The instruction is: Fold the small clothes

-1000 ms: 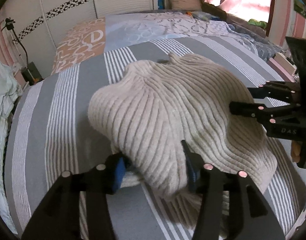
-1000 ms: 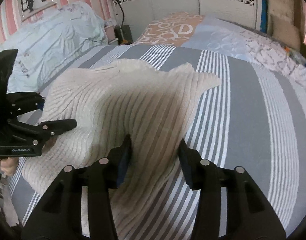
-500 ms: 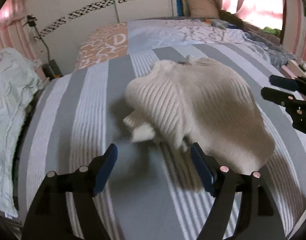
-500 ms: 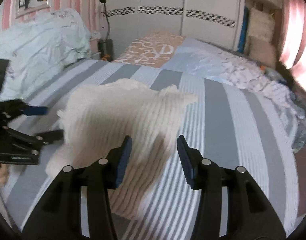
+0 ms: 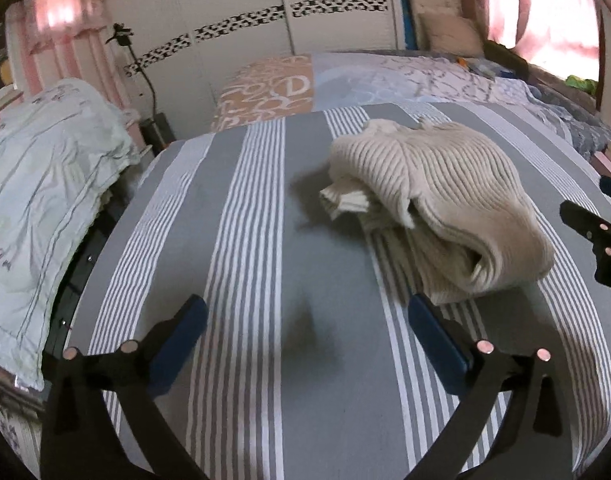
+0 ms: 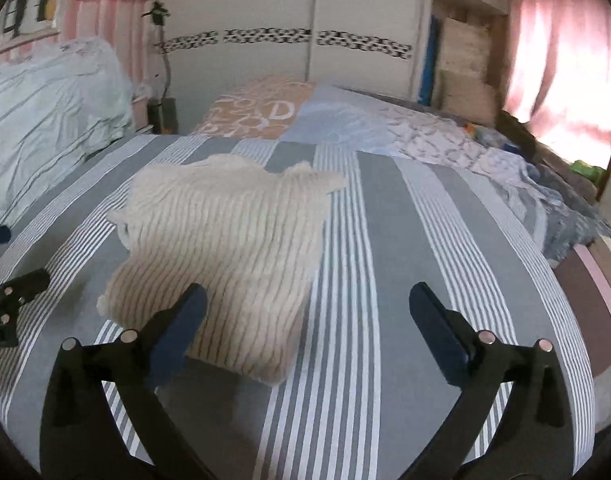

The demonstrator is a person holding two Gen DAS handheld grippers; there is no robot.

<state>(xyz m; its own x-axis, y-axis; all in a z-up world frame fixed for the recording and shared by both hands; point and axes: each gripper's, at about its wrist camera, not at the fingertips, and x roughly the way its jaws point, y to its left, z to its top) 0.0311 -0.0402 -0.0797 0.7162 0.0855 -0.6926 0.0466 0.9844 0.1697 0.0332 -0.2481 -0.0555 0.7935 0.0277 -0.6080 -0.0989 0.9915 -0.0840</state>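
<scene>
My left tongs (image 5: pixel 305 328) and right tongs (image 6: pixel 305 312) gape wide and empty over a grey-striped bedspread (image 5: pixel 249 240). The folded cream ribbed sweater (image 5: pixel 437 200) lies between them, ahead. White wardrobe (image 6: pixel 305 8) and pink curtains (image 6: pixel 561 64) stand beyond.

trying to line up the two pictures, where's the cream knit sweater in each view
Left wrist view: the sweater lies right of centre on the striped bedspread, beyond the right finger.
Right wrist view: the sweater lies left of centre, behind the left finger.
Shared landmark: the orange pillow with the letter D.
</scene>
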